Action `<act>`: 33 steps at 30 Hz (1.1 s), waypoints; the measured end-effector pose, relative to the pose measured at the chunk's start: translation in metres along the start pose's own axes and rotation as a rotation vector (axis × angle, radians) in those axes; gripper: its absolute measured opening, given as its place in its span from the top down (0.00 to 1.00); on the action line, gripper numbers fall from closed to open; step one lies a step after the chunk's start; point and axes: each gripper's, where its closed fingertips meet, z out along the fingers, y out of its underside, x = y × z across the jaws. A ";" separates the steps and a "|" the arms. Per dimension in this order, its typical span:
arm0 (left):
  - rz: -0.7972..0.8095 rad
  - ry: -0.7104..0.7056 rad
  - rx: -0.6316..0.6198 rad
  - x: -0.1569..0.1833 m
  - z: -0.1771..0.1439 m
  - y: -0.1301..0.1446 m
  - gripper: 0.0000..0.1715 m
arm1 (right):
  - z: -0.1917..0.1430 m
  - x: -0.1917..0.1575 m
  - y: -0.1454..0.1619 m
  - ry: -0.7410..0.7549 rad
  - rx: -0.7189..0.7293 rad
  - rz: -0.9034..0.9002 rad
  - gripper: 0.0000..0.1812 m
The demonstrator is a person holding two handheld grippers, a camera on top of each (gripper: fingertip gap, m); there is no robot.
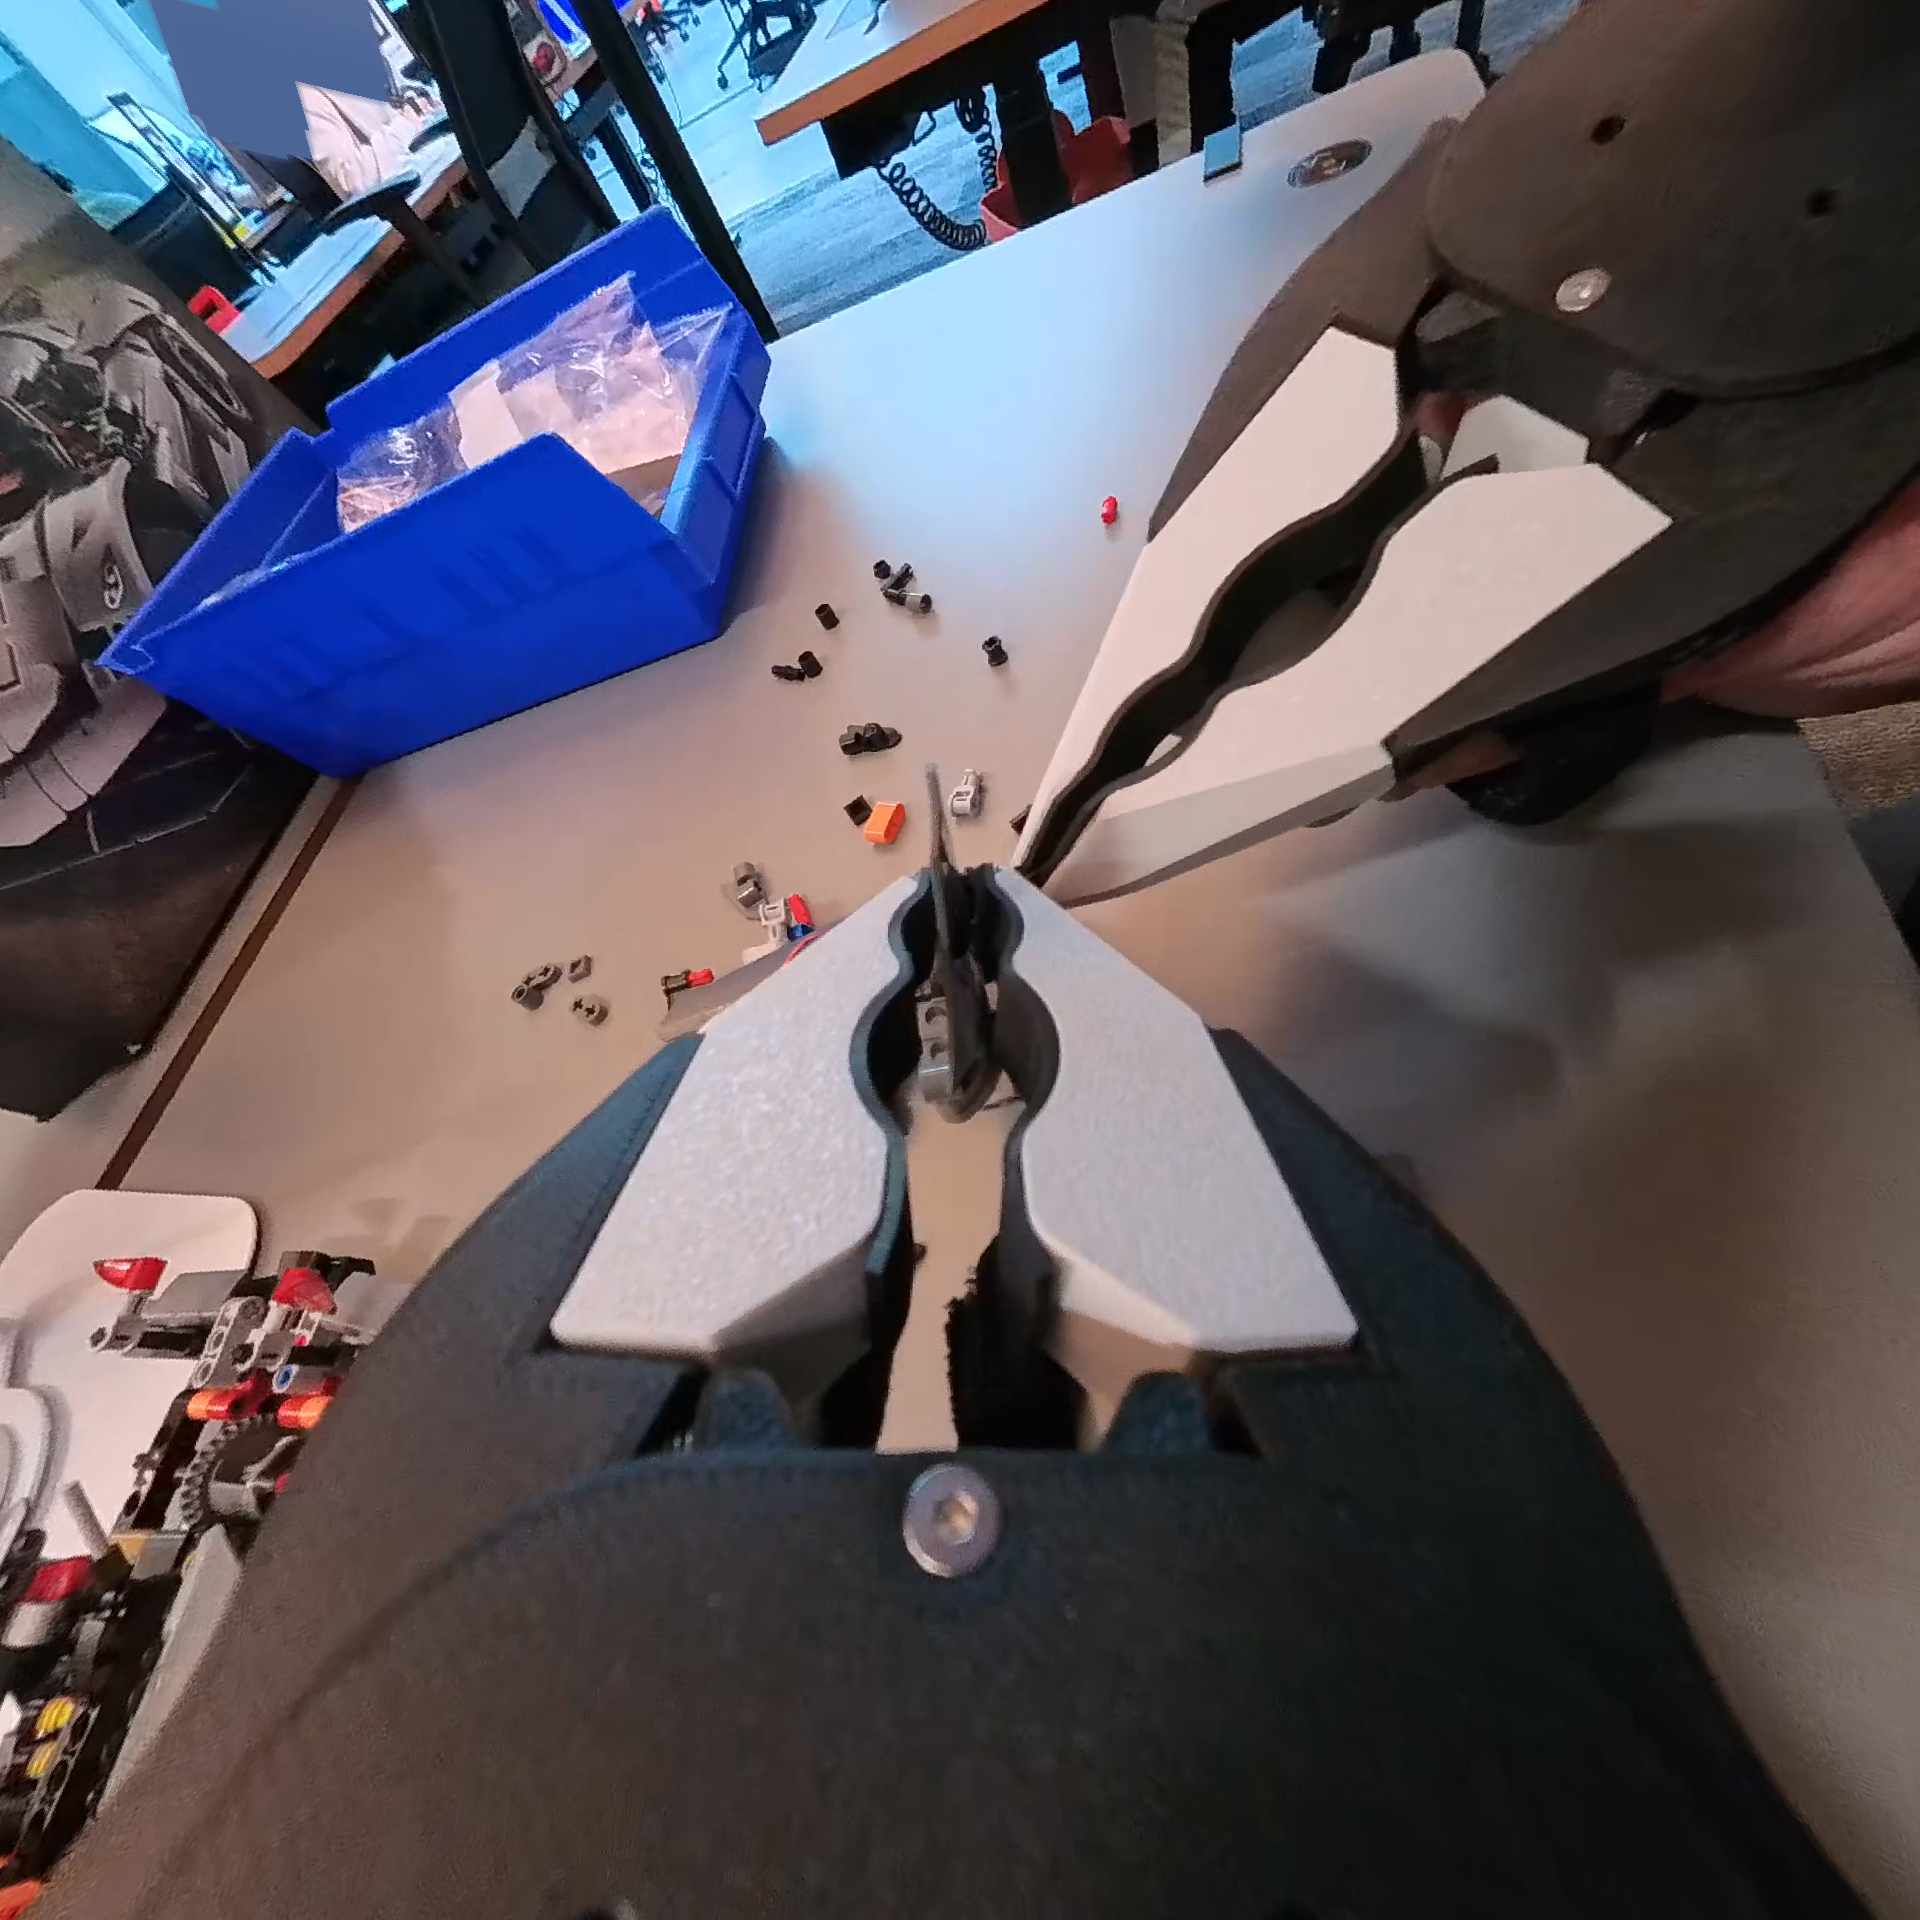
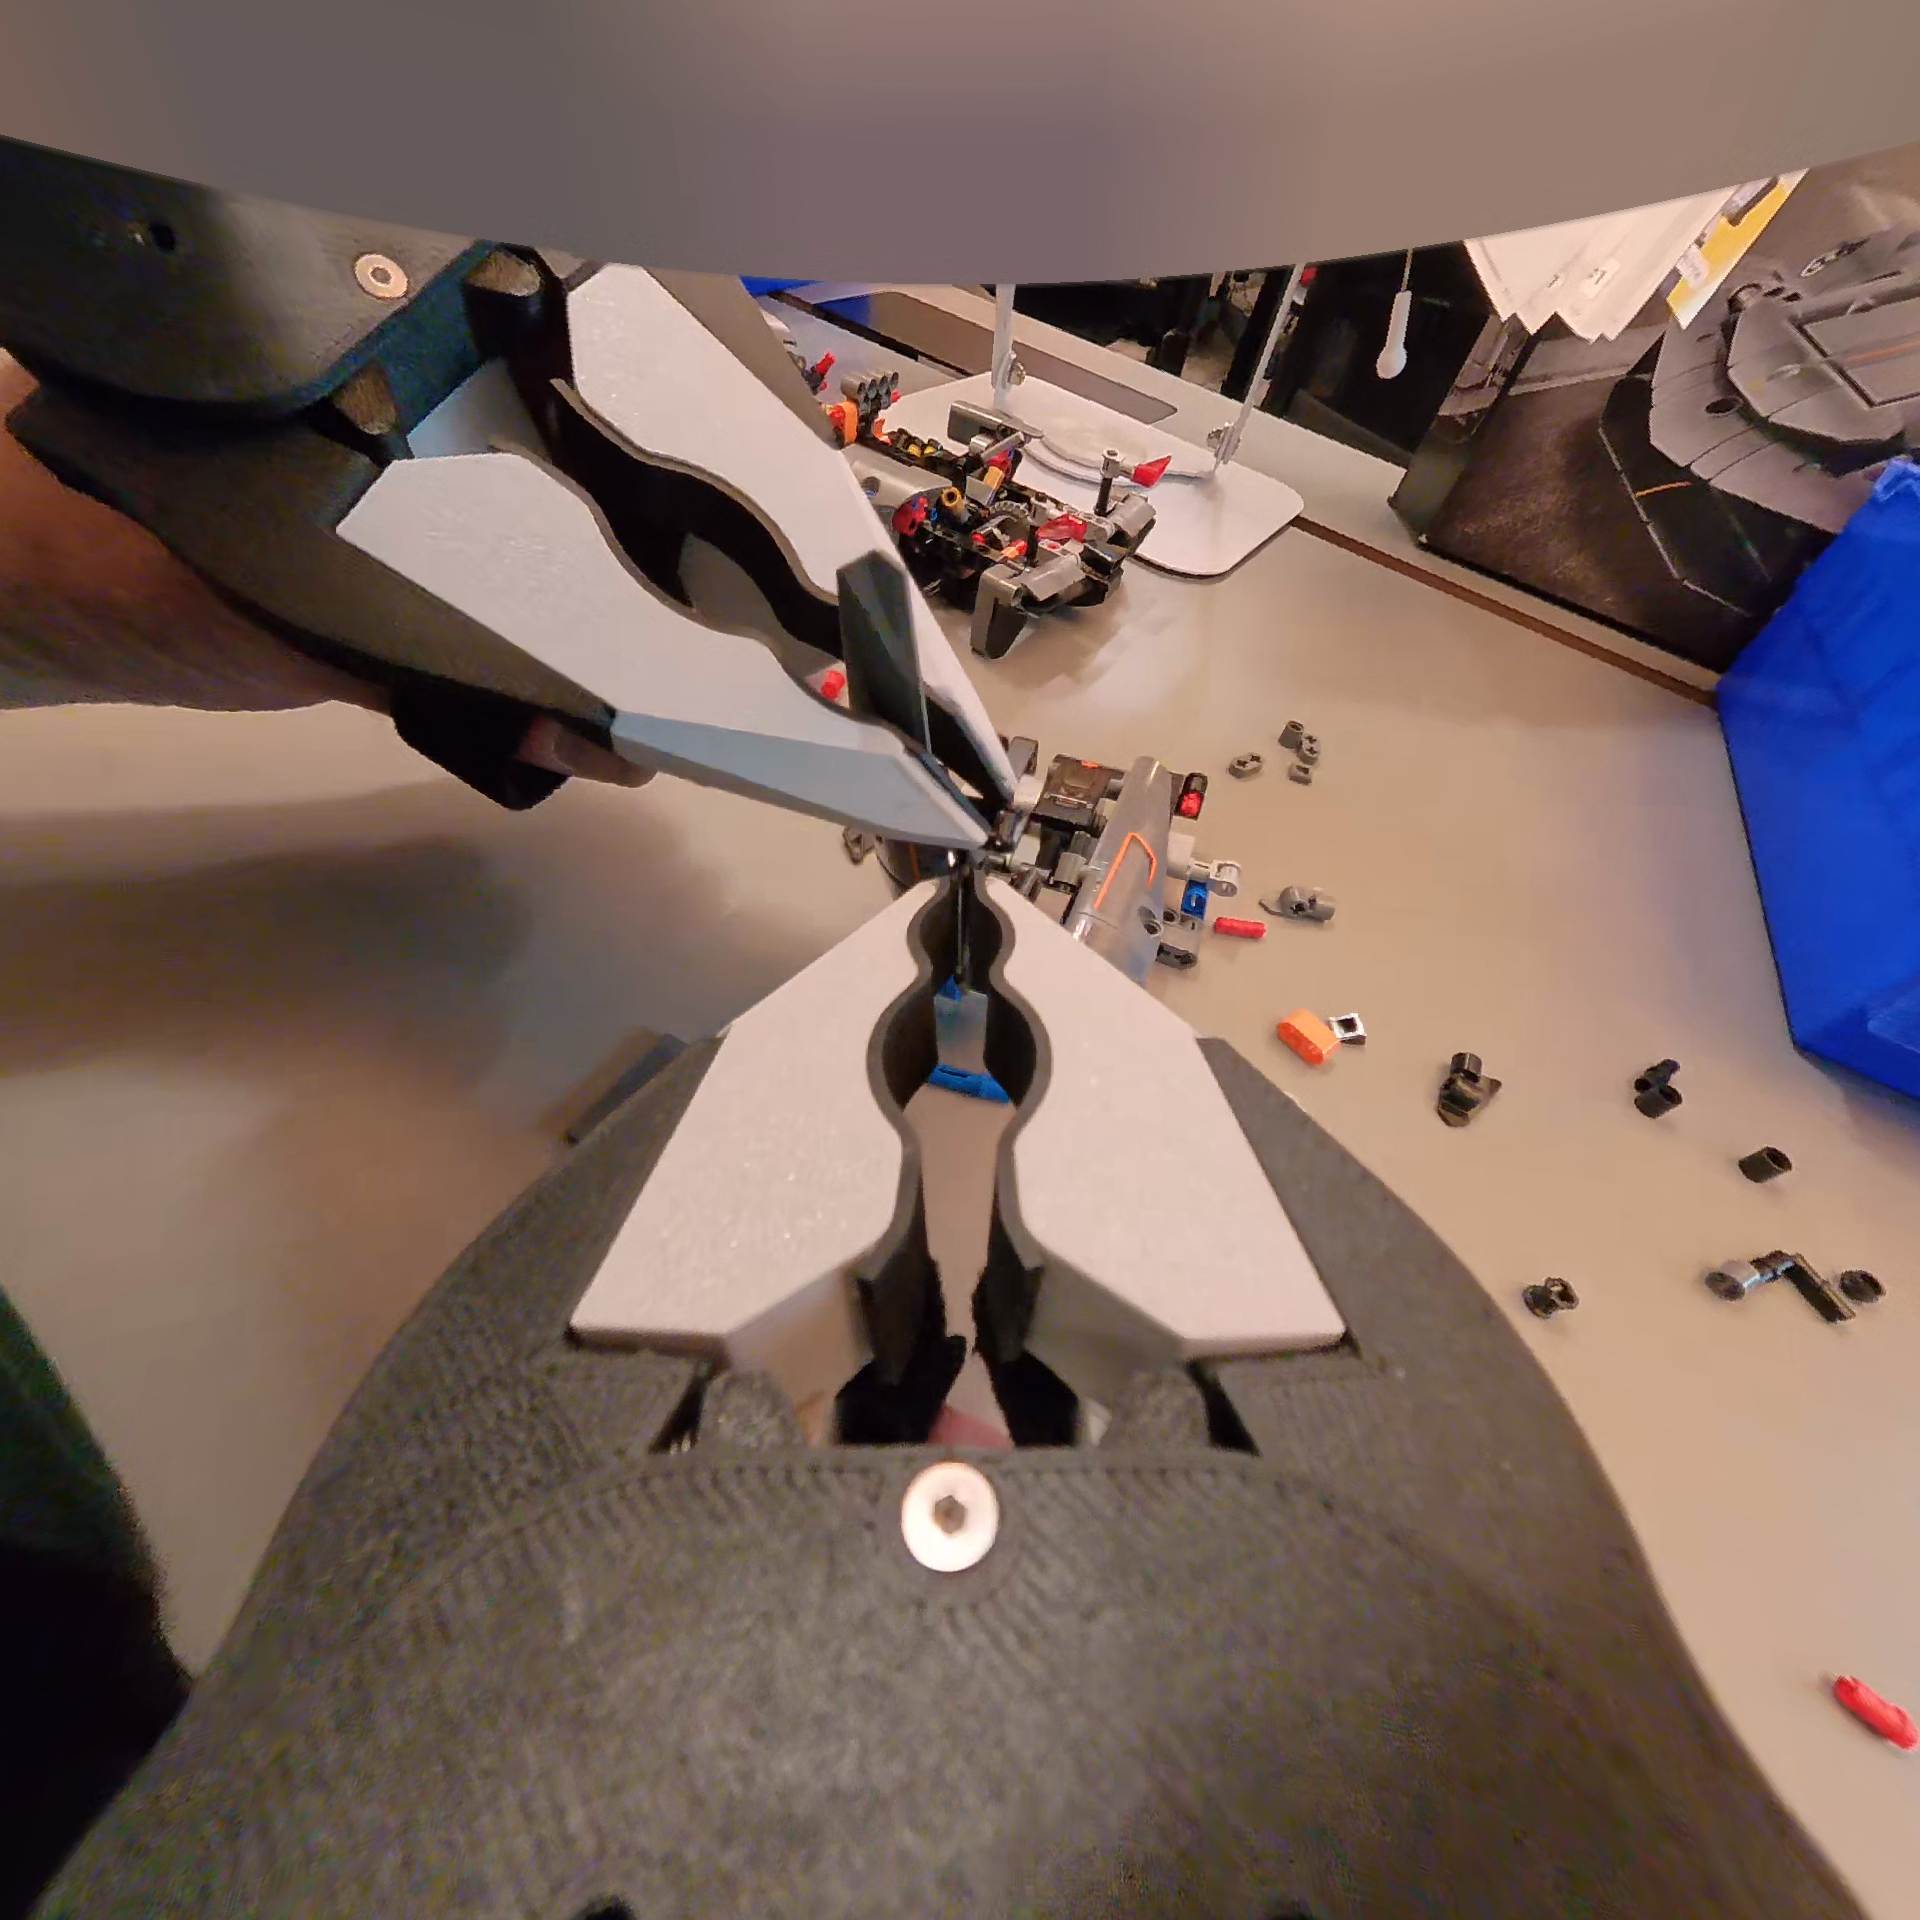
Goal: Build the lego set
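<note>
My left gripper [image 1: 956, 883] is shut on a thin black panel piece [image 1: 940, 831] with a grey holed part [image 1: 935, 1029] behind it. In the right wrist view the left gripper [image 2: 987, 821] comes in from the upper left with the black panel [image 2: 883, 644] sticking out of it. My right gripper [image 2: 961, 883] is shut, with a small grey and blue piece [image 2: 961, 1023] between its fingers. Its tips meet the left gripper's tips, just above the table. In the left wrist view the right gripper [image 1: 1029, 852] comes in from the upper right. A grey sub-assembly with an orange line [image 2: 1117, 862] lies right behind the tips.
A blue bin [image 1: 468, 582] holding plastic bags stands at the back left. A partly built model [image 2: 1018, 530] sits on a white stand [image 2: 1226, 520]. Loose small parts lie scattered on the grey table [image 1: 1351, 1039], among them an orange piece [image 2: 1307, 1036] and a red piece [image 2: 1875, 1725]. A printed box [image 1: 83, 623] stands at the table's edge. Less than 4 cm separates the two grippers' tips.
</note>
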 end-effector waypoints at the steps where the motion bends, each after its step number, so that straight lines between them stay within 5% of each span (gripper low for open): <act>1: 0.015 -0.007 -0.007 0.000 0.000 0.001 0.97 | 0.000 -0.001 0.000 -0.003 -0.002 -0.001 1.00; 33: 0.163 -0.047 -0.072 0.004 -0.001 0.004 0.98 | -0.001 -0.004 0.000 -0.014 0.001 -0.024 1.00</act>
